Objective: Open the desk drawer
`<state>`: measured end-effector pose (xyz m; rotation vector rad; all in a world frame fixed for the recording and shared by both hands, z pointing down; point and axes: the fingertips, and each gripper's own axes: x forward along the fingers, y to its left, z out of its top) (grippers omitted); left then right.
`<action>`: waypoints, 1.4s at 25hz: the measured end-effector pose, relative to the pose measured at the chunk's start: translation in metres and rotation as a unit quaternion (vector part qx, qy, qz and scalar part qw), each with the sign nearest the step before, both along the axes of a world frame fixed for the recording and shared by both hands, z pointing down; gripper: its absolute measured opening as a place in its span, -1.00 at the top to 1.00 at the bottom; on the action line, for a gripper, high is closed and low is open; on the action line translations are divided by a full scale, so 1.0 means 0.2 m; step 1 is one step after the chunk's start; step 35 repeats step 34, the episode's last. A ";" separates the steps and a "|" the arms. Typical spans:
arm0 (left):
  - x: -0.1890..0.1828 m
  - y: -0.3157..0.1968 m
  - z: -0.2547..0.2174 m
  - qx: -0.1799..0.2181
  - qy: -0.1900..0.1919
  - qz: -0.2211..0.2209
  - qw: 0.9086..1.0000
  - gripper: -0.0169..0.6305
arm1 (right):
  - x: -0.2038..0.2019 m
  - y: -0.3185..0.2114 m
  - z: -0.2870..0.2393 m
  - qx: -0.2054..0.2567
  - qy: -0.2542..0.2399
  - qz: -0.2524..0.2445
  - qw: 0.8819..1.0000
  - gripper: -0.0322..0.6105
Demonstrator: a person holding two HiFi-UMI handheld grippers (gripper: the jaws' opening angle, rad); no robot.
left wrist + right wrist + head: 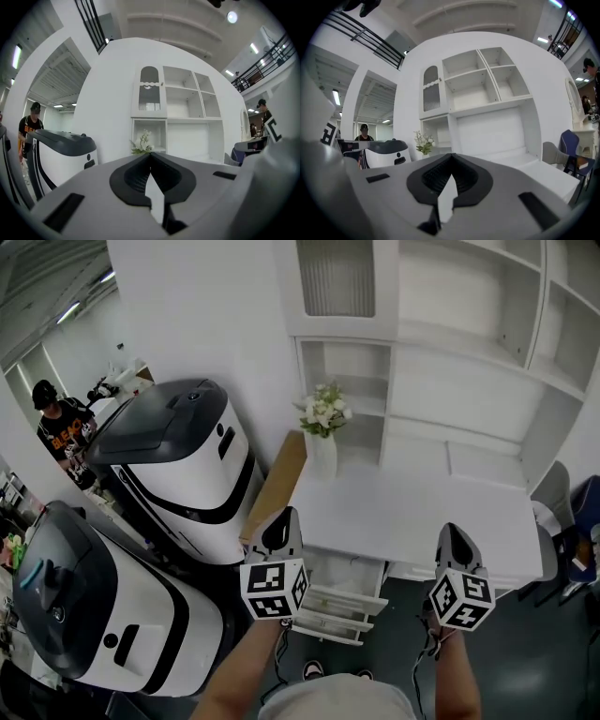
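our left gripper (281, 518), right gripper (456, 532): grey shells, black pads | marker cubes (274, 589): white, black squares | cables (280, 652) under cubes: dark | our top (337, 704): pale grey

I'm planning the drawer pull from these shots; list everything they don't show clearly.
- Drawers: seen in the head view only. The desk top covers their rear, and any handles are too small to make out.
- Desk front: in both gripper views the left gripper and right gripper fill the lower half with their own bodies, hiding it.
- Grey chair: partly cut off at the head view's right edge.
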<state>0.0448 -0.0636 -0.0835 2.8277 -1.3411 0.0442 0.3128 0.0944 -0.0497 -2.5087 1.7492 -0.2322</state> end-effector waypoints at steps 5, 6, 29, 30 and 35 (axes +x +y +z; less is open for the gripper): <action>0.04 0.01 0.00 -0.007 -0.006 0.005 1.000 0.89 | -0.02 0.05 -0.08 0.008 0.021 0.008 1.000 0.88; 0.04 0.01 -0.01 -0.007 -0.006 0.007 1.000 0.89 | -0.02 0.06 -0.08 0.009 0.022 0.008 1.000 0.88; 0.10 0.16 0.00 -0.022 -0.006 0.029 0.999 0.89 | -0.09 0.19 -0.09 -0.011 0.035 -0.002 0.999 0.89; 0.10 0.17 0.00 -0.022 -0.007 0.029 0.999 0.89 | -0.09 0.20 -0.09 -0.011 0.035 -0.003 0.999 0.89; 0.08 0.19 0.01 -0.024 -0.009 0.027 0.999 0.89 | -0.11 0.20 -0.08 -0.015 0.033 -0.007 0.999 0.89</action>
